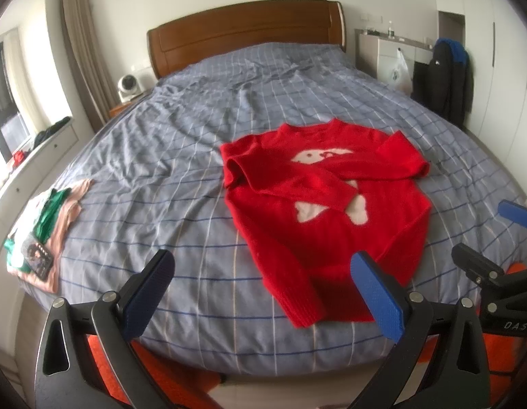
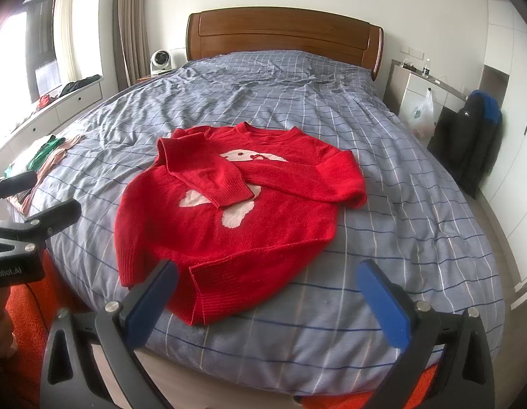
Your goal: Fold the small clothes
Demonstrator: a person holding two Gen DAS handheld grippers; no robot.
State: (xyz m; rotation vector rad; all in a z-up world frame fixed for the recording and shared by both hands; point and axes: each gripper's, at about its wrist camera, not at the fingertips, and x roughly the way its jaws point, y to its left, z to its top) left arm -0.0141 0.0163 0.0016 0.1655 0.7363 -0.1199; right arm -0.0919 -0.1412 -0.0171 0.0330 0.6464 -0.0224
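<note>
A small red sweater [image 1: 318, 211] [image 2: 229, 218] with a pale pink figure on its chest lies flat on the bed, neck toward the headboard. Both sleeves are folded across the front and its hem reaches the bed's near edge. My left gripper [image 1: 263, 272] hovers open over the near edge, left of the hem, with nothing between its blue pads. My right gripper [image 2: 267, 286] is open just short of the hem, also holding nothing. In the left wrist view the right gripper [image 1: 492, 242] shows at the right edge. The left gripper [image 2: 35, 201] appears at the left edge of the right wrist view.
The bed [image 1: 181, 156] [image 2: 400, 177] has a grey-blue checked cover and a wooden headboard [image 1: 246, 30]. A pile of folded clothes [image 1: 48, 235] with a dark object on top sits at its left edge. An orange rug [image 2: 28, 313] lies below. Cabinets and a dark jacket [image 2: 475, 136] stand right.
</note>
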